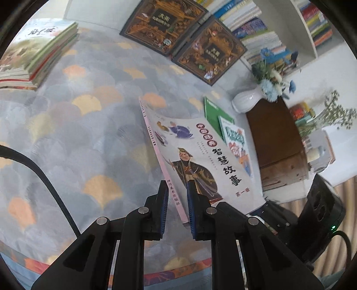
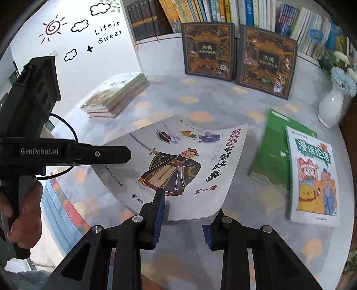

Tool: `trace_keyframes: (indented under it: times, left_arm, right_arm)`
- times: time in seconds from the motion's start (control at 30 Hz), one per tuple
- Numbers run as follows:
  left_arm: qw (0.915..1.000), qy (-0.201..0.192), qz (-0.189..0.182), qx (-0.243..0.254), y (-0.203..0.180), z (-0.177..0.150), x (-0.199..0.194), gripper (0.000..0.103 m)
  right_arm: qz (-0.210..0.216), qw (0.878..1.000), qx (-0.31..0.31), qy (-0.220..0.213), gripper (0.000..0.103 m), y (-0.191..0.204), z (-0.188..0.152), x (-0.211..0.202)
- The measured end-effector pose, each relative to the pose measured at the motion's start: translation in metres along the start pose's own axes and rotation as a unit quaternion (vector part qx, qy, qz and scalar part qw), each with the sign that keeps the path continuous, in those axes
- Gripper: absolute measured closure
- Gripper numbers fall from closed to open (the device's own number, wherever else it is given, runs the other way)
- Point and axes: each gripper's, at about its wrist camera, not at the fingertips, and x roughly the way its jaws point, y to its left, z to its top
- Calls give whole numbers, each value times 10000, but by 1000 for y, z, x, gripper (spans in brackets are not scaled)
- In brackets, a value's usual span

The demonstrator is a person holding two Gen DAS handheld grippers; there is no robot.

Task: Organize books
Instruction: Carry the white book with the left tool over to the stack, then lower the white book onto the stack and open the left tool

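Note:
A thin white book with a robed figure on its cover point(image 1: 200, 156) point(image 2: 185, 156) hangs tilted above the patterned tablecloth point(image 1: 78, 133). My left gripper point(image 1: 177, 185) is shut on its pink spine, near the lower corner. The right wrist view shows the same left gripper point(image 2: 125, 155) clamped on the book's left edge, with a person's hand point(image 2: 24, 212) on its handle. My right gripper point(image 2: 185, 209) is shut on the book's near edge, one finger on the cover and the other beneath the pages. A book stack point(image 1: 33, 55) point(image 2: 116, 98) lies at the table's far left.
Two dark ornate books point(image 2: 208, 49) point(image 2: 266, 60) lean against a full bookshelf point(image 2: 200, 11) at the back. On the right of the table a green book point(image 2: 274, 151) lies under a comic-cover book point(image 2: 312, 176). Beyond them stands a white vase of flowers point(image 2: 330, 107).

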Motion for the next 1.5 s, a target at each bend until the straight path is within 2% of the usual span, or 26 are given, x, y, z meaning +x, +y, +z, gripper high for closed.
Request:
trace_keyframes:
  times: [0.2,0.37,0.57,0.73,0.97,1.27,1.5]
  left_arm:
    - [9995,-290,-96,50,22,21,-42,90]
    - [9972,-717,-158,-125,60,45,-92,90]
    - [9922,-1225,31,-227,116,80,-145,90]
    - [9880,-1468,176,-453,172,109,-168,89]
    - [9860,-1463,225,-765,233,145,-160,89]
    - [9838,-1473,130,-1017,283,179,-138,89]
    - [9822,-1363,213,-1276,314,190,-122,89]
  right_arm:
    - [-1,9996,-80,-253,74,43,30,3]
    - [196,9982,-207,-526,74,87,69,14]
    - [403,9946,-611,-740,73,159,124,47]
    - [551,9935,-747,-653,73,211,165,90]
    - [494,9945,-830,-404,73,252,203,149]
    - [388,9975,-559,-203,72,257,243,196]
    - [518,9980,-330,163,71,261,248,233]
